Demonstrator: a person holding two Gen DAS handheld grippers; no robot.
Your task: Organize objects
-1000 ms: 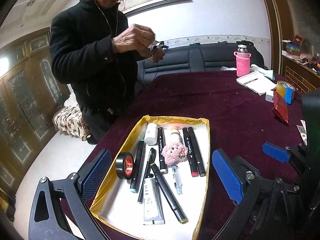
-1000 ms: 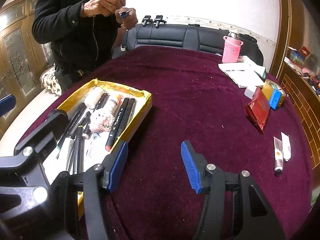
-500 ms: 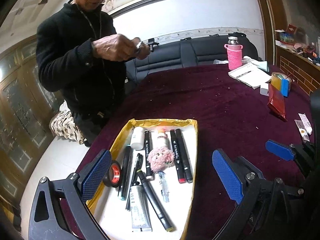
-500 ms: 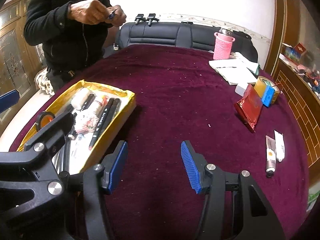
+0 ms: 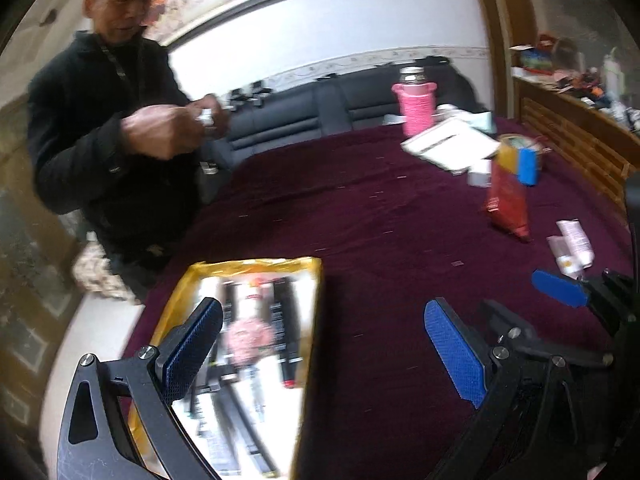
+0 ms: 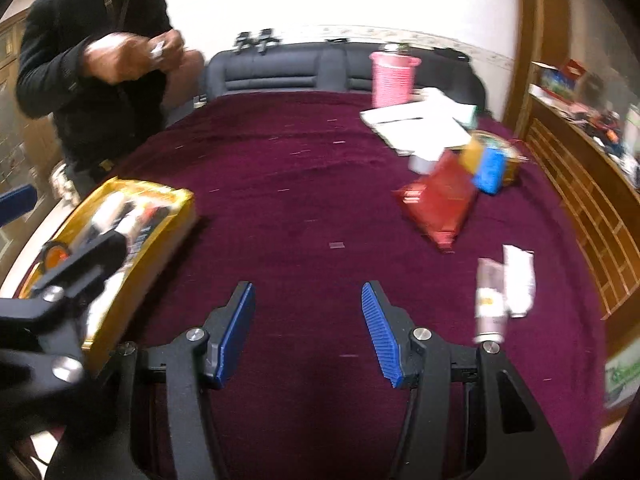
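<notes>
Lying on the maroon tablecloth [image 6: 304,184], the two small tubes [image 6: 505,292] rested side by side just right of the right gripper [image 6: 308,332], beyond its right finger and outside the gap between its blue pads [image 6: 236,332]. One tube was silvery-pink with a yellow mark, the other white; both were blurred. That gripper's jaws stood apart with only bare cloth between them. In the left wrist view the same tubes [image 5: 570,246] lay far to the right, well apart from the left gripper [image 5: 324,360], whose jaws also gaped with nothing gripped; its left finger overlapped the yellow-rimmed tray [image 5: 308,320]. Inside the tray lay dark markers [image 5: 288,344] and a pink fluffy toy [image 5: 246,338], smeared by motion. A red packet [image 6: 438,200] lay beyond the tubes, with a yellow-and-blue tape dispenser [image 6: 486,166] behind it, then a white notebook [image 6: 416,124] and a pink-sleeved bottle [image 6: 392,78]. A person in a black jacket [image 5: 96,152] stood at the table's far left, hands [image 5: 160,128] raised around something small.
</notes>
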